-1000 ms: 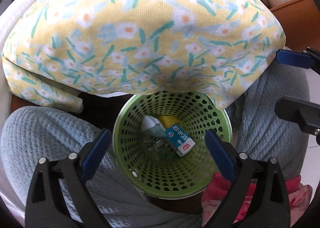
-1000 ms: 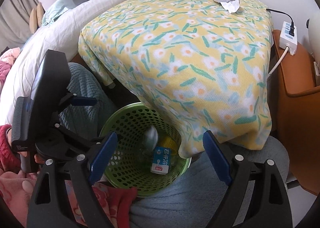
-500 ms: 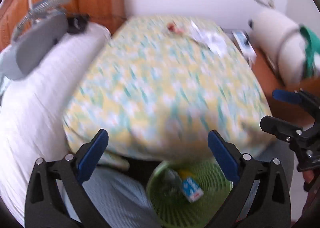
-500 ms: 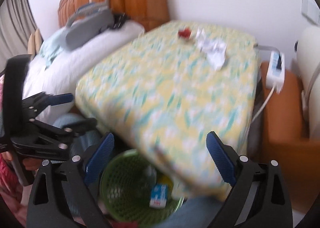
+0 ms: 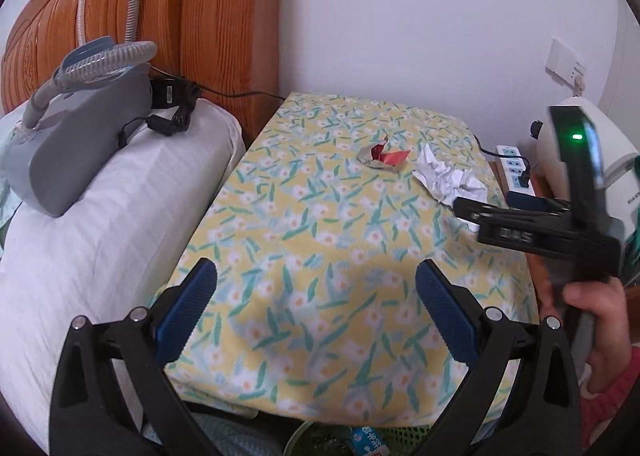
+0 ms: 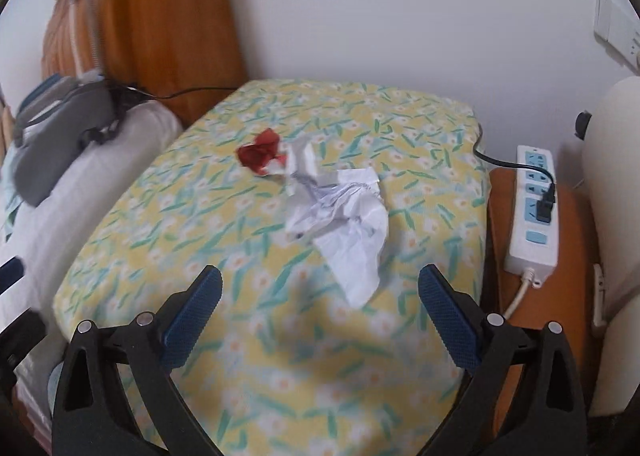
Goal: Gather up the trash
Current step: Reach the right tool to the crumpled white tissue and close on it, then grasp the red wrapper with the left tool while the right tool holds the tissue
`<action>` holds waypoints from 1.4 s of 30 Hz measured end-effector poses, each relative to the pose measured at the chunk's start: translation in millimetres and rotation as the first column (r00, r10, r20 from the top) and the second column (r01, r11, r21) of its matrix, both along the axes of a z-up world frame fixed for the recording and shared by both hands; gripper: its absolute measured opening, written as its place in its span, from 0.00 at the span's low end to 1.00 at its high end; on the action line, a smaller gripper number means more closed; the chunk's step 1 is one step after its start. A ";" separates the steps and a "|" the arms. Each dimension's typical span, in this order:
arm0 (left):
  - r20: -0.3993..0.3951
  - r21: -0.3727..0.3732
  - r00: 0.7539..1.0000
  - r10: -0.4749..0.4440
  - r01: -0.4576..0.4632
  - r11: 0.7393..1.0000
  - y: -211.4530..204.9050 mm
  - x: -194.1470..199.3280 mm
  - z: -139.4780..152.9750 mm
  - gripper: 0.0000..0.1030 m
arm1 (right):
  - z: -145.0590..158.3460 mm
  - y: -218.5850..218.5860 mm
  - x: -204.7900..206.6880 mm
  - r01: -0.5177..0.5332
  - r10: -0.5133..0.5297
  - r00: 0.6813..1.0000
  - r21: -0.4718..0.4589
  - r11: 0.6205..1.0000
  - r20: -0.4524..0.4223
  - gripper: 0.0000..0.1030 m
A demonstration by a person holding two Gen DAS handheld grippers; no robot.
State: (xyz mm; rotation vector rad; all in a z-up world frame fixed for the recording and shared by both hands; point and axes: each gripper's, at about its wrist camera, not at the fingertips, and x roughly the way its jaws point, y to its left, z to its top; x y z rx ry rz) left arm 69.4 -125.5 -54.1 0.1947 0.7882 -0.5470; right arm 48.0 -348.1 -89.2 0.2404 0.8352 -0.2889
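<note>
Both tools are hovering over the flowered cloth [image 6: 256, 284] on the tabletop. The left tool [image 5: 316, 316] is standing wide open and holding nothing. The right tool [image 6: 320, 320] is opening its jaws, with nothing between them. The crumpled white paper [image 6: 344, 216] is lying ahead of it (just beside the red wrapper [image 6: 262, 154]). The green basket [image 5: 304, 442] is peeking out below the cloth's near edge.

On the covered table [image 6: 200, 256], the wrapper [image 6: 260, 152] lies far, the crumpled paper [image 6: 344, 216] just right of it. Power strip [image 6: 534, 212] right; pillow [image 5: 100, 224] left; basket [image 5: 320, 440] below the near edge.
</note>
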 end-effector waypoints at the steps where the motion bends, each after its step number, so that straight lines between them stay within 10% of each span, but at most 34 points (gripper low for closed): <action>1: 0.001 0.001 1.000 -0.001 0.001 1.000 -2.8 2.3 -0.7 0.92 | -7.0 -7.7 13.5 0.008 -0.007 1.000 0.006 1.000 -0.019 0.95; 9: -0.008 0.001 1.000 0.000 0.000 1.000 -18.3 18.4 -4.6 0.92 | -26.1 -18.4 48.7 -0.009 0.008 0.999 -0.008 1.000 -0.048 0.94; 20: -0.005 0.050 1.000 -0.024 0.024 0.998 -43.0 29.0 -16.5 0.92 | -28.4 -31.5 47.1 -0.004 0.005 1.000 0.060 0.998 -0.022 0.47; 42: 0.043 0.175 0.983 -0.181 0.171 0.970 -162.4 106.2 -53.5 0.92 | 5.5 -49.0 -5.5 0.102 -0.105 0.991 0.043 0.994 0.084 0.43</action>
